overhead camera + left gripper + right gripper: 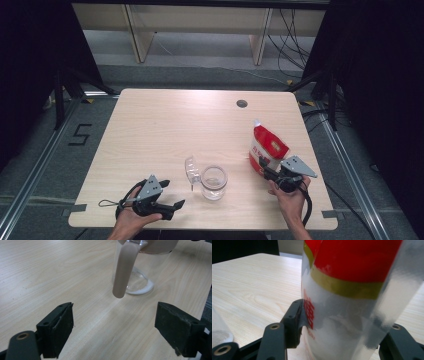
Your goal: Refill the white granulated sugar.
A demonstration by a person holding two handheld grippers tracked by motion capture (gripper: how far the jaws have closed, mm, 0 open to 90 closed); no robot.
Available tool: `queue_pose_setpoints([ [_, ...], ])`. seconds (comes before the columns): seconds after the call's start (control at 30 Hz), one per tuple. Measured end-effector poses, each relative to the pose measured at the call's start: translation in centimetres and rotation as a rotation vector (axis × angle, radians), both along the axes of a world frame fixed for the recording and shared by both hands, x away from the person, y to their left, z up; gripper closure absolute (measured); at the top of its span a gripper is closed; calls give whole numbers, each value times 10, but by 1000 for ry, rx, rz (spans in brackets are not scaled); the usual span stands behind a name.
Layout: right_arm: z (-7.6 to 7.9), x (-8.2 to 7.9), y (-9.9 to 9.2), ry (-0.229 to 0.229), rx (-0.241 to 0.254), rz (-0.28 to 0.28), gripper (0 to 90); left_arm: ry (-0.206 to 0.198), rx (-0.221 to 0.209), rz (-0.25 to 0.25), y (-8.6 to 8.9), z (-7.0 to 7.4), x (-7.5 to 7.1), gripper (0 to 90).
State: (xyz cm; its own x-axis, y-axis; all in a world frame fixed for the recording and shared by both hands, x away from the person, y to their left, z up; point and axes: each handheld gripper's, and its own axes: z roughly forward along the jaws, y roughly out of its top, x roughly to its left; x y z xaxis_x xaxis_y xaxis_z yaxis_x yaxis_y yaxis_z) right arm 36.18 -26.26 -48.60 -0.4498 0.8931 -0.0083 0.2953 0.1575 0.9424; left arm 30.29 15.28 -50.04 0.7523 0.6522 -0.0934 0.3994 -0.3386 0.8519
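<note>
A red, white and clear plastic bag (267,145) stands upright at the right of the table. My right gripper (265,170) is shut on its lower part; in the right gripper view the left pad (298,320) presses into the bag (347,290), and the bag hides the other pad. A clear glass jar (213,182) stands at front centre with its hinged lid (190,170) swung open to the left. My left gripper (171,194) rests at the front left, open and holding nothing. It points at the jar (140,277), whose lid (123,270) hangs down in front.
The light wooden table (150,130) has a round cable hole (242,103) near its far edge. Its front edge runs just below both hands. A wooden bench (200,20) and loose cables (295,35) lie on the floor beyond the table.
</note>
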Motion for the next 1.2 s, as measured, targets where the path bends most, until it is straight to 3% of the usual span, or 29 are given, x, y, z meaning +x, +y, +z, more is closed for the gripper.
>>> queue_pose_setpoints([
  [0.1,-1,1,1,-13,-4,-12,440,3,-5,-6,0,0,0,151],
  [0.23,-4,8,0,-45,-13,17,387,1,-6,-6,0,0,0,151],
  [0.47,-10,17,-2,-91,27,41,369,2,-5,-9,0,0,1,150],
  [0.63,-10,17,-2,-93,27,60,444,5,-4,-10,1,1,1,151],
  [0.9,-8,12,-3,-89,27,51,465,-6,-7,-10,2,2,1,151],
  [0.93,-6,7,-2,-31,51,36,465,2,-13,-1,2,2,0,151],
  [0.97,-7,8,-4,-76,38,56,466,2,-13,0,2,2,0,151],
  [1.03,-6,2,-6,-59,33,47,466,3,-15,1,2,2,0,151],
  [1.2,-8,-4,-10,-80,33,59,464,-3,2,-12,1,2,1,151],
])
